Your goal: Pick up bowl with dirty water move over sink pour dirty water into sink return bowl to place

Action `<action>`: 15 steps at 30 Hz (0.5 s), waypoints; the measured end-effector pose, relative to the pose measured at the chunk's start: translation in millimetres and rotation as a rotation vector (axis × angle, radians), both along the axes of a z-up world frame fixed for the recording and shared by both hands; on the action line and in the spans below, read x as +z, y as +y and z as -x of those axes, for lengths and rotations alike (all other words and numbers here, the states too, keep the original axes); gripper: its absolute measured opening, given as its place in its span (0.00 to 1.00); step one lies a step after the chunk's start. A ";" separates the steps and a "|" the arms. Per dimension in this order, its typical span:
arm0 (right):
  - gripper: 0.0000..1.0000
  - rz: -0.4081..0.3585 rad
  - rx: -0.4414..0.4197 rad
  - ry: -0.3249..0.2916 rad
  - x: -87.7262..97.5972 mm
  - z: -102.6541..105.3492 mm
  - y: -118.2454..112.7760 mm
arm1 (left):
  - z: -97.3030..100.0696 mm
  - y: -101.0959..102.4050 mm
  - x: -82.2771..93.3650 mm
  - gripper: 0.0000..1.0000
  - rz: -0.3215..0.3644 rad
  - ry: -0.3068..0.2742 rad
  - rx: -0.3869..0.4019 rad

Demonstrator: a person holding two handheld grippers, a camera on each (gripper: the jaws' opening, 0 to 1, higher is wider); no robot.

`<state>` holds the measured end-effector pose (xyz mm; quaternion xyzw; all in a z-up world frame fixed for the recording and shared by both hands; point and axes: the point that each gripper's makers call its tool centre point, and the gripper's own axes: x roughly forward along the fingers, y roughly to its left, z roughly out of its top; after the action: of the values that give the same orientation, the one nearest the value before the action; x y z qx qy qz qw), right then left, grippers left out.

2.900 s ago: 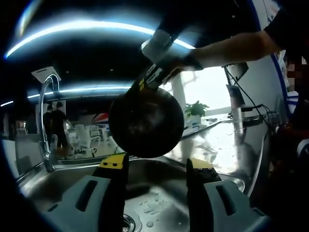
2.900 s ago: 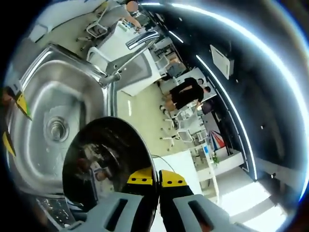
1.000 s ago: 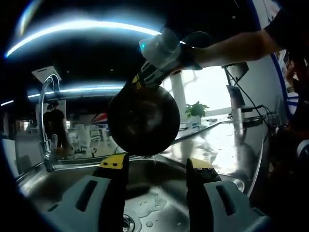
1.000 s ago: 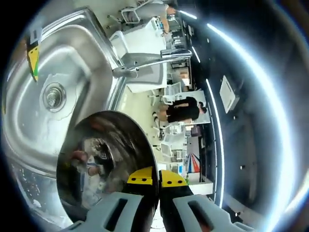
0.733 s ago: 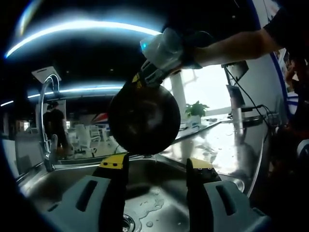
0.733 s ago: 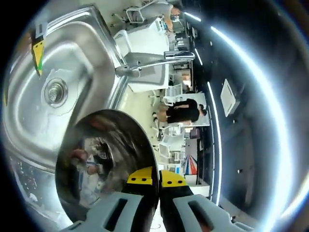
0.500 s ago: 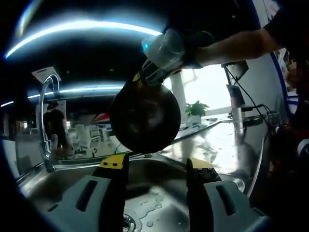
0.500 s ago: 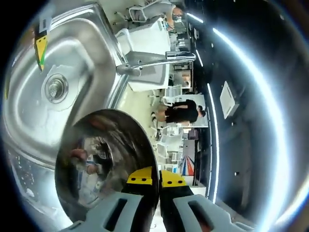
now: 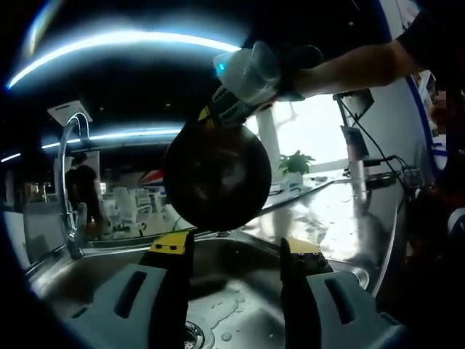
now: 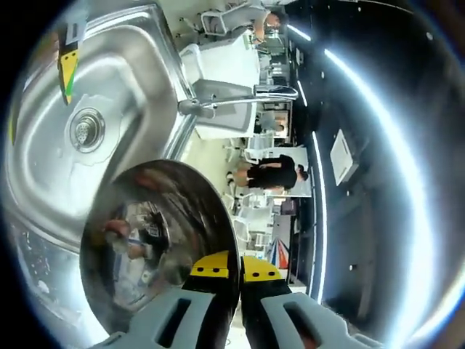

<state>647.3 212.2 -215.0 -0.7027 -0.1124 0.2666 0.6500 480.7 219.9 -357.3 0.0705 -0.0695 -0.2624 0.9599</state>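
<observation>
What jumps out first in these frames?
The steel bowl, tipped on its side above the sink, with the right gripper clamped on its rim. In the left gripper view the same bowl hangs dark against bright windows, above the open left gripper and a wet basin.

Beyond my curved faucet [image 9: 69, 156] I see people in black [image 10: 272, 177], white office chairs [image 9: 131, 206] and a potted plant [image 9: 294, 164]

Both views close over sink [image 9: 240, 269], bowl [image 10: 156, 243].
</observation>
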 end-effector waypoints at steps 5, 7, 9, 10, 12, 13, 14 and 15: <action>0.00 -0.048 -0.021 0.051 2.4 -0.2 -5.8 | 0.1 -0.2 0.1 0.46 -0.001 -0.001 0.000; 0.00 -0.095 -0.049 0.100 4.0 -2.5 -9.2 | 0.0 -0.2 0.3 0.46 0.000 -0.001 0.001; 0.00 -0.118 -0.060 0.109 7.3 -4.1 -12.0 | -0.3 -0.3 0.2 0.46 -0.001 -0.001 0.000; 0.00 -0.123 -0.058 0.112 8.6 -4.0 -12.8 | -0.3 -0.4 0.1 0.46 -0.002 -0.001 0.000; 0.00 -0.131 -0.059 0.115 10.4 -4.3 -13.7 | -0.2 -0.5 0.1 0.46 -0.002 -0.001 0.000; 0.00 -0.136 -0.061 0.123 10.3 -3.8 -14.3 | -0.2 -0.4 0.0 0.46 -0.002 -0.001 0.000; 0.00 -0.141 -0.066 0.130 9.8 -4.1 -15.0 | -0.3 -0.3 0.0 0.46 -0.002 0.000 0.000; 0.00 -0.142 -0.070 0.135 9.6 -5.6 -15.4 | -0.3 -0.4 0.0 0.46 -0.002 0.000 -0.001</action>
<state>652.9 196.8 -205.4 -0.6387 -0.0623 0.2817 0.7133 481.1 219.4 -357.3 0.0713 -0.0694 -0.2628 0.9597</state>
